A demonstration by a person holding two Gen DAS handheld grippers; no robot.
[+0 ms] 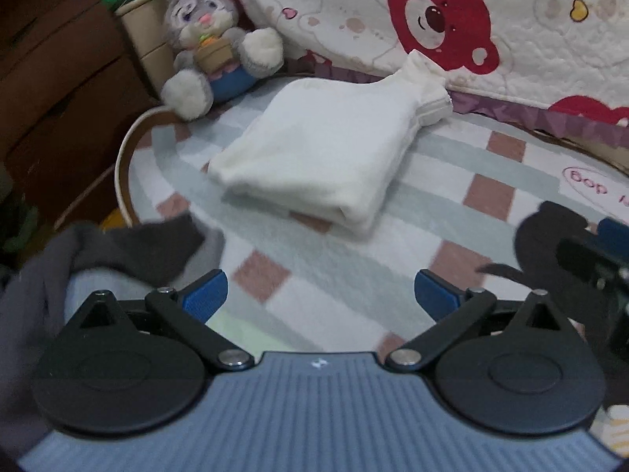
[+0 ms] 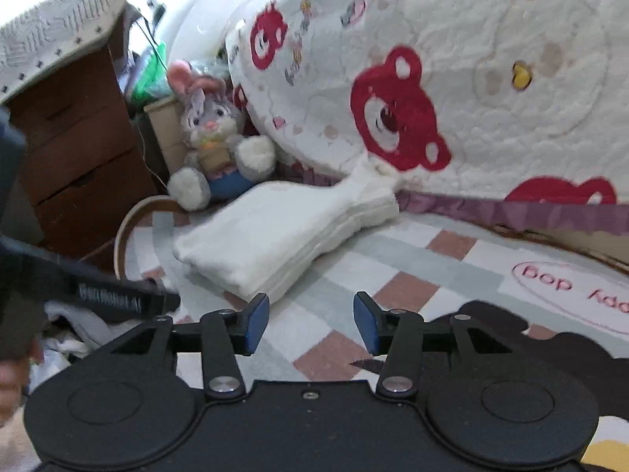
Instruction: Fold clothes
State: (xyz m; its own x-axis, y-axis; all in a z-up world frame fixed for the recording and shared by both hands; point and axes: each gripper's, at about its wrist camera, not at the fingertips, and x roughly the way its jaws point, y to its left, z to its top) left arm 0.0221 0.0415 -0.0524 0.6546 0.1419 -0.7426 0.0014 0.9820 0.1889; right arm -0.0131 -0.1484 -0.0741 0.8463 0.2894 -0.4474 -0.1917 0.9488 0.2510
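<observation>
Both grippers hang above the checked pink, grey and white rug [image 1: 354, 275], each empty. The left gripper [image 1: 320, 295] is spread to its widest, blue pads far apart with only rug between them; the right gripper [image 2: 311, 324] stands partly spread, likewise pinching nothing.

The folded cream-white fleece garment [image 1: 326, 149] lies on the rug at twelve o'clock from both grippers, well apart from either. Its long axis runs from seven o'clock to one o'clock in both wrist views, the narrow ribbed end [image 2: 373, 196] touching the hanging white quilt printed with red bears [image 2: 452, 78], the broad folded edge facing the grippers. The grey plush rabbit [image 1: 212, 39] sits just beside its far left corner, at eleven o'clock.

By its squared, layered stack this piece looks finished. Unfolded work appears nearer: a crumpled dark grey garment [image 1: 137, 251] at nine o'clock, just beside the left gripper, and a black garment [image 2: 530, 338] at three o'clock, near the right gripper. In my judgement the next pick turns on this split: the grey heap falls to the left hand, the black one to the right, with the white stack left undisturbed ahead
</observation>
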